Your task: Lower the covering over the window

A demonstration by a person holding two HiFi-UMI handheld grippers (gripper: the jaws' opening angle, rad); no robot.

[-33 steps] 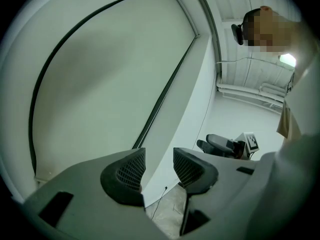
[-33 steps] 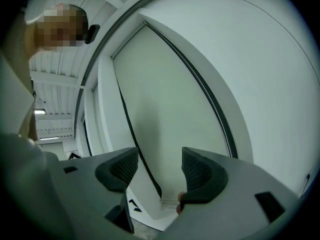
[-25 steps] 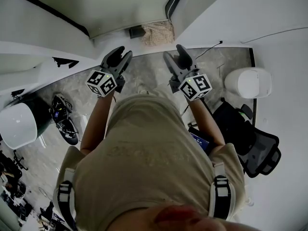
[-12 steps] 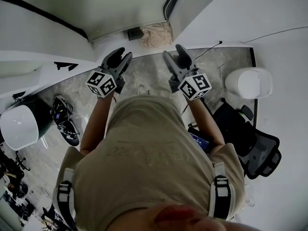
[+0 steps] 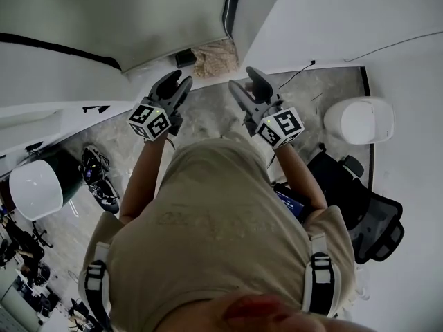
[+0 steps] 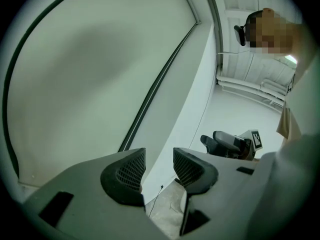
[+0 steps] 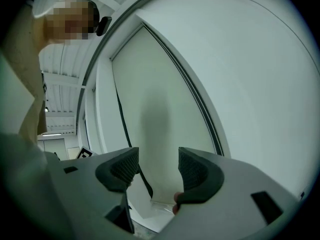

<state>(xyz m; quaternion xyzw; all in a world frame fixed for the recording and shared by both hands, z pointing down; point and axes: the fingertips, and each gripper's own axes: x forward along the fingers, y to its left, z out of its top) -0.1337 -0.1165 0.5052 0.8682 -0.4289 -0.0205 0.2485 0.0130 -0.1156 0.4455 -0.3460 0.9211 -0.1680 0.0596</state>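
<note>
Looking down, head view: left gripper [image 5: 176, 86] and right gripper [image 5: 245, 86] hovered near the pale blind [image 5: 159, 12] | left gripper view: fingers apart, empty, blind at left | right gripper view: fingers apart, empty, bottom rail [image 7: 159, 204] low ahead | judged: light, floppy cloth, best gripped at the stiffer rail

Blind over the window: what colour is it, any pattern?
The blind is plain pale grey-green, no pattern; it shows best in the left gripper view.

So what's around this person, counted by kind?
tools: 2, left tool and right tool
white rounded objects: 2, one at the picture's left, one at its right
black office chair: 1
window covering: 1
Total: 6
</note>
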